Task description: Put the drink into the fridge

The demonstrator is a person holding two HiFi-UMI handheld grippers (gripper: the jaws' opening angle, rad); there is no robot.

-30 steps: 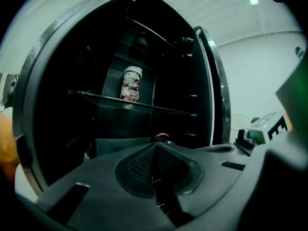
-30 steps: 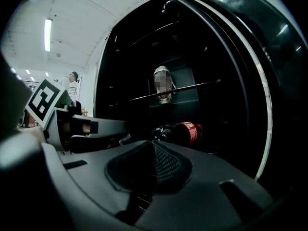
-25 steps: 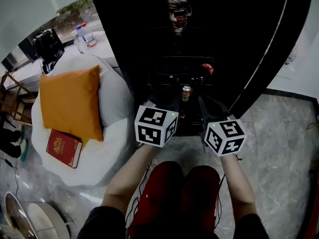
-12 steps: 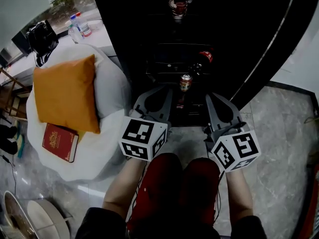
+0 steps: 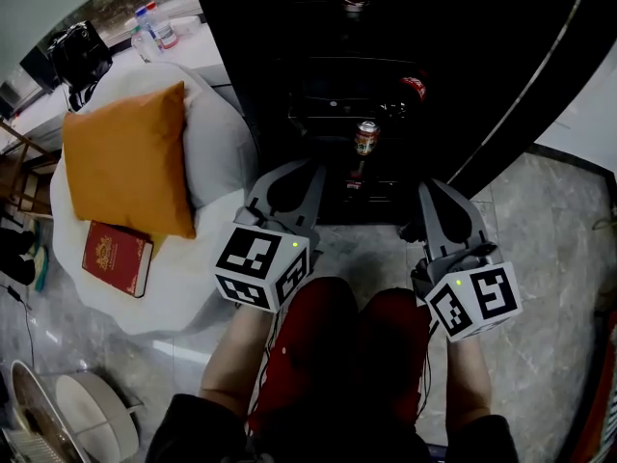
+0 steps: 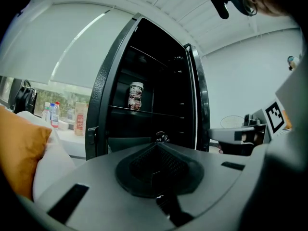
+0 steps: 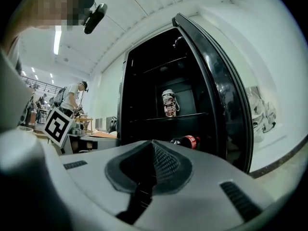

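Two grippers [image 5: 289, 174] [image 5: 436, 189] (jaws together), can [image 5: 365, 138] ahead between them, seemingly in fridge [image 5: 280, 56]

Grey marble floor [image 5: 554, 249]; white beanbag [image 5: 217, 152], orange cushion [image 5: 125, 157]; white wall [image 6: 240, 66].

I get a head view split in 2: the fridge [image 5: 405, 75] interior reads almost black, its shelves barely showing, and only the drink can [image 5: 365, 139] catches a little light. Daylight enters from the window [image 5: 135, 8] at the top left corner and lights the orange cushion [image 5: 125, 162] evenly, with soft shadows. The marble floor [image 5: 549, 258] has a dull sheen. Both gripper views bow straight lines with fisheye and go black at the corners. Ceiling strip lights [image 7: 57, 37] glare in the right gripper view; the nearest grey surfaces look soft.
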